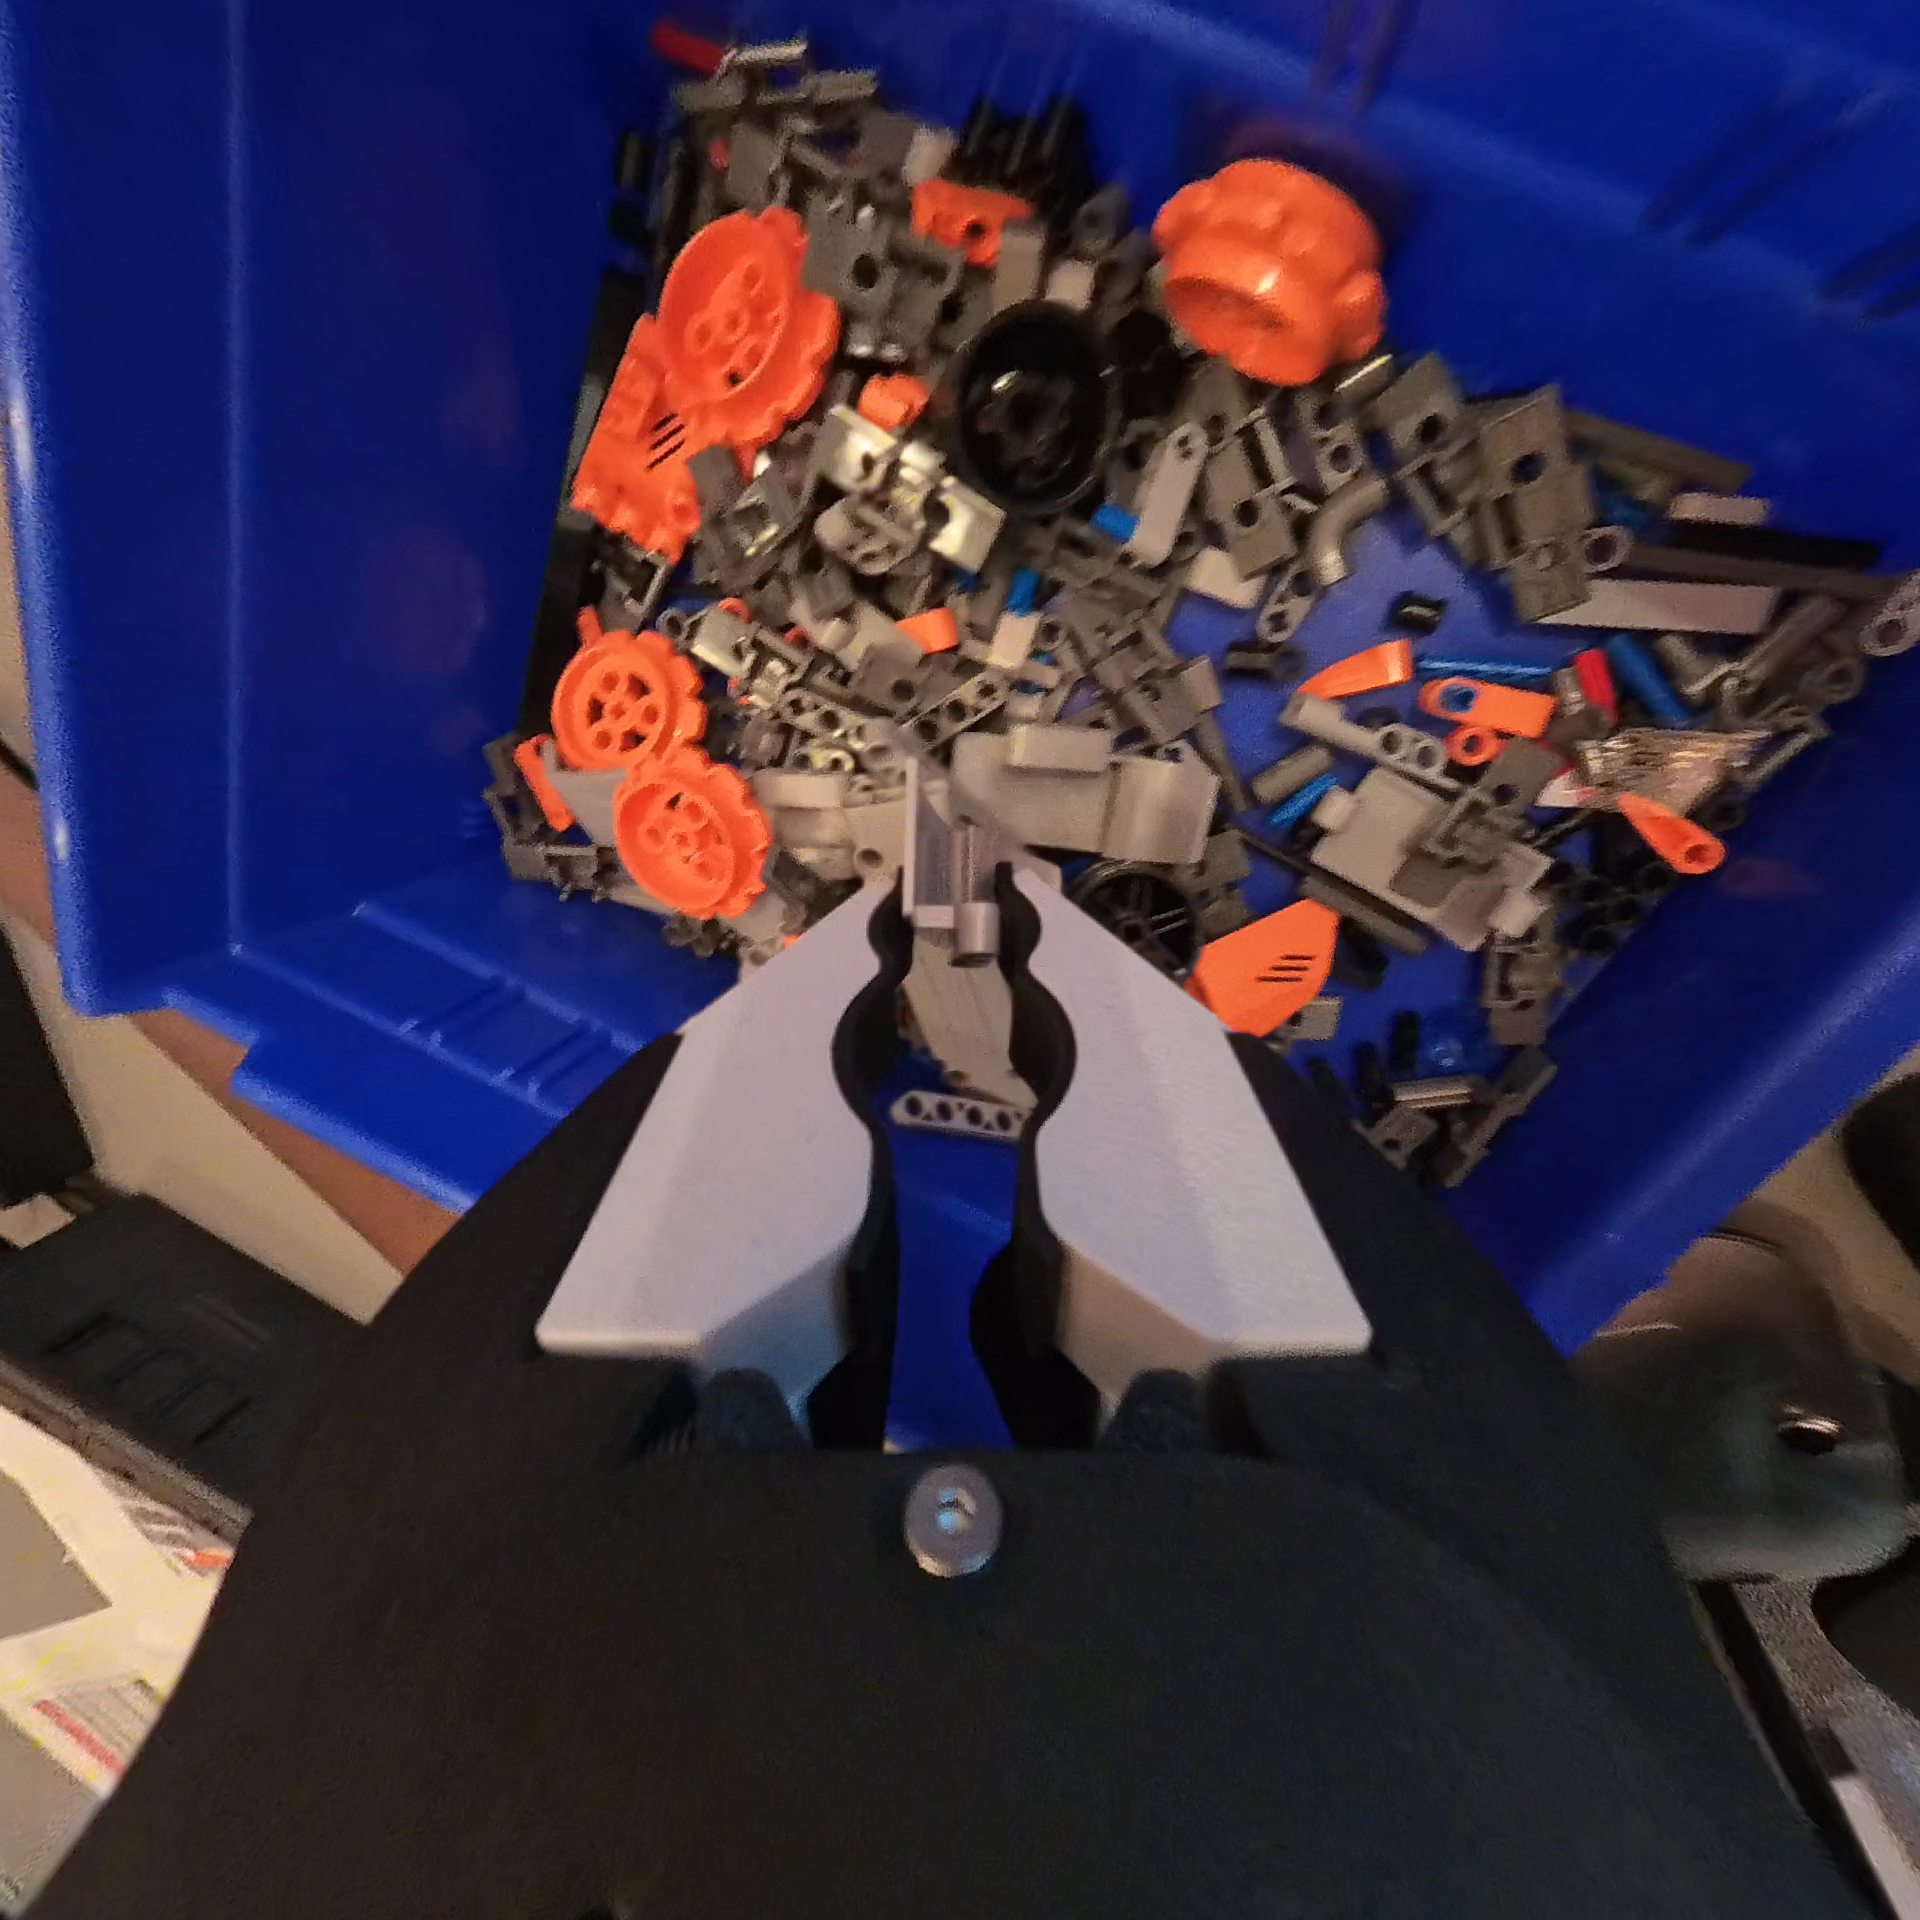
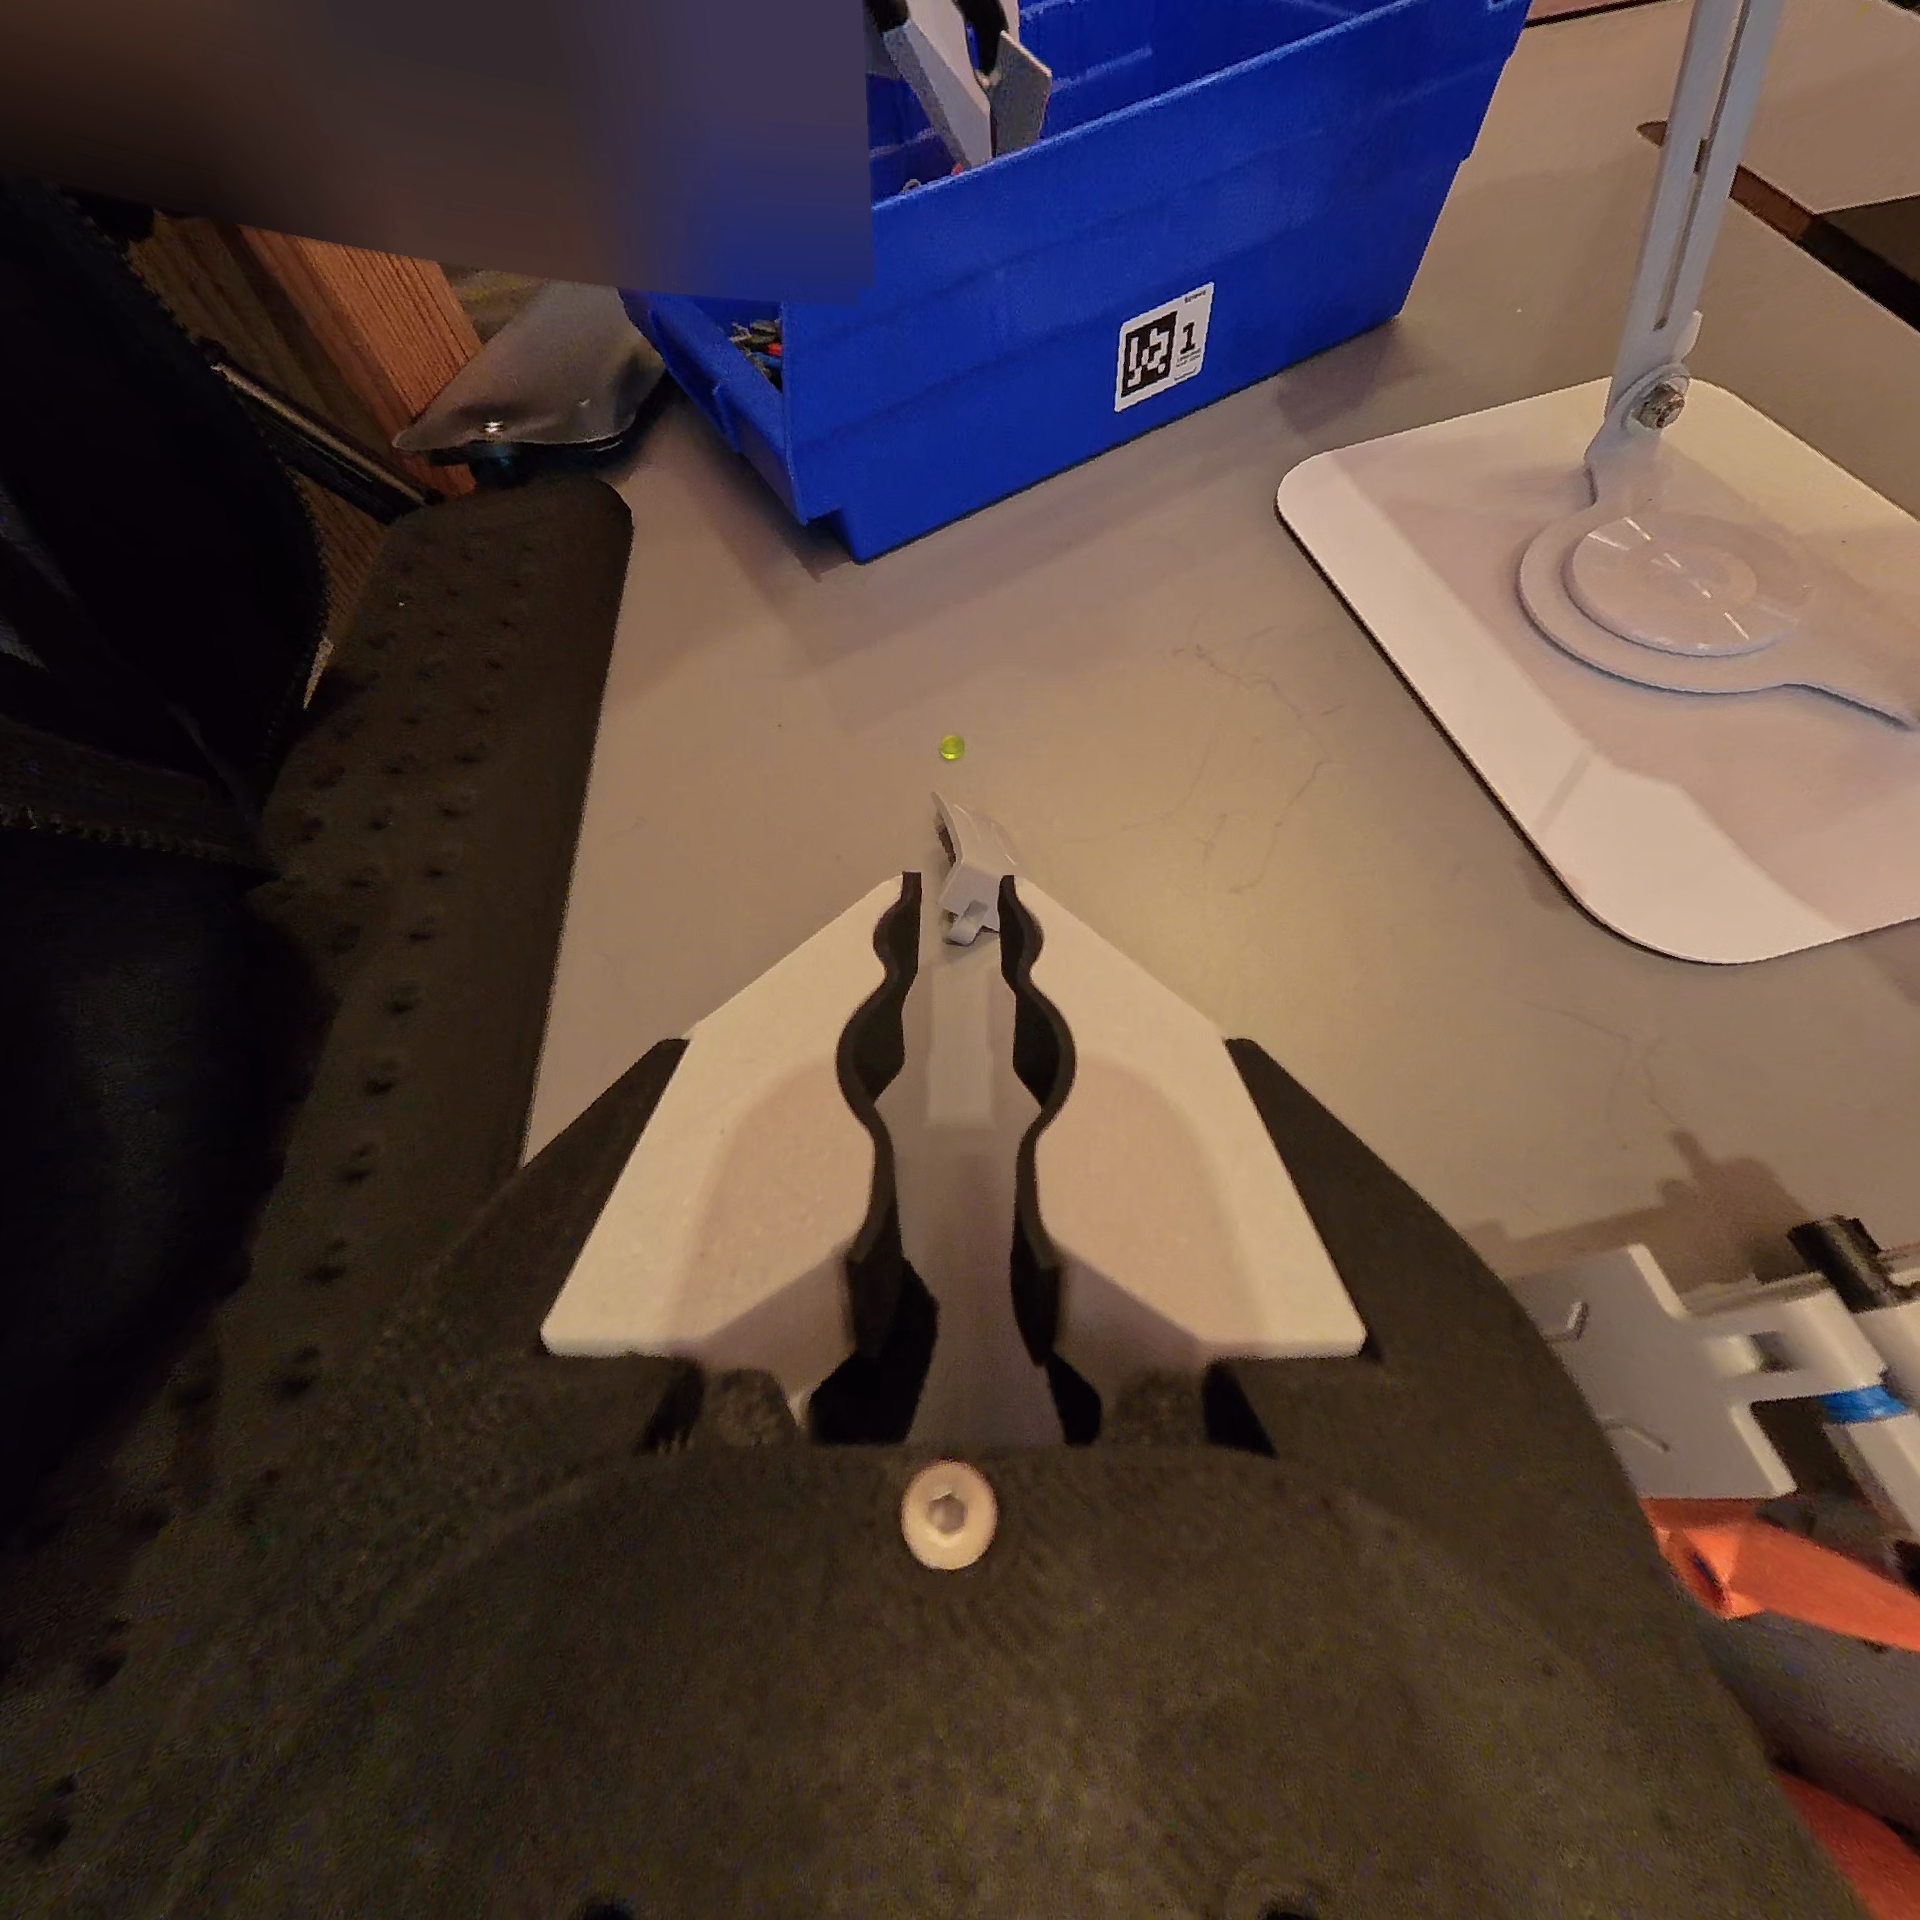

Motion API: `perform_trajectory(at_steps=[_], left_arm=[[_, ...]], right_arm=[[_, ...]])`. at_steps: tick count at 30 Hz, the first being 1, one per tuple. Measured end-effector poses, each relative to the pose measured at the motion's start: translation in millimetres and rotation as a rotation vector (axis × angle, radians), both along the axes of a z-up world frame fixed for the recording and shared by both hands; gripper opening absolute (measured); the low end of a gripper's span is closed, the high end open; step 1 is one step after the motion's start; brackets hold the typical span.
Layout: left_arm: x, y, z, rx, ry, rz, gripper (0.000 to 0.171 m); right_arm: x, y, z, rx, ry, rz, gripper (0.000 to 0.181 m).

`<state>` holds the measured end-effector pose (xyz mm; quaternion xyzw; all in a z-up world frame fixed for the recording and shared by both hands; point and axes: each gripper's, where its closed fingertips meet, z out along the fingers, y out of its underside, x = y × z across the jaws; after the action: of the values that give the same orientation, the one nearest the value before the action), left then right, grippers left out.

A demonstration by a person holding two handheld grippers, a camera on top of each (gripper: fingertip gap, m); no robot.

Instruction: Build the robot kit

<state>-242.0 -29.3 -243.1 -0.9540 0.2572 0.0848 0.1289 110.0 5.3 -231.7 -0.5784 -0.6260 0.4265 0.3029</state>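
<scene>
Over the blue bin (image 1: pixel 312 520), mid-frame in the left wrist view, the left gripper (image 1: pixel 951 899) pinches a small grey piece (image 1: pixel 948 868) above the heap of grey and orange parts (image 1: pixel 935 582). Mid-frame in the right wrist view, the right gripper (image 2: pixel 961 894) pinches a light grey part (image 2: pixel 966 868) above the grey table (image 2: pixel 1195 831); a green dot (image 2: pixel 951 747) lies just beyond, white stand base (image 2: pixel 1621 665) at right.

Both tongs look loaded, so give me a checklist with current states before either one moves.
1. Left tongs shut on grey piece: ok.
2. Left piece lifted free of the pile: cannot tell.
3. Right tongs pinching small grey part: ok, though only at the tips.
4. Table ahead of right tongs free: not ok, green bead lies there.
5. Right tongs apart from blue bin: ok.
</scene>
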Motion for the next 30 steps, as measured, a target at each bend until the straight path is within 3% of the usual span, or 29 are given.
perform_trajectory(at_steps=[3,11,14,16,21,24,30], left_arm=[[-10.7,0.3,-2.3,-0.001,-0.024,0.037,0.015],[-19.7,0.9,3.5,-0.001,-0.022,0.065,0.046],[-12.7,3.6,14.3,0.028,-0.096,0.042,0.053],[-17.2,5.6,24.2,0.069,-0.035,0.025,0.055],[34.4,5.0,40.4,0.126,-0.120,-0.154,0.049],[73.4,-11.3,25.5,0.025,-0.178,-0.289,0.048],[98.0,-31.0,-26.8,-0.160,-0.161,-0.362,0.048]], right_arm=[[0.0,0.5,-1.1,-0.004,-0.003,-0.001,0.013],[0.3,1.6,-2.9,-0.002,-0.009,-0.004,0.013],[0.5,1.7,-2.7,0.000,-0.009,-0.005,0.013],[0.8,2.3,-2.6,-0.002,-0.007,-0.007,0.013],[1.1,3.5,-3.2,-0.005,-0.007,-0.011,0.013],[1.1,3.6,-3.3,-0.003,-0.008,-0.011,0.013],[2.0,3.6,-2.6,-0.004,-0.005,-0.010,0.013]])
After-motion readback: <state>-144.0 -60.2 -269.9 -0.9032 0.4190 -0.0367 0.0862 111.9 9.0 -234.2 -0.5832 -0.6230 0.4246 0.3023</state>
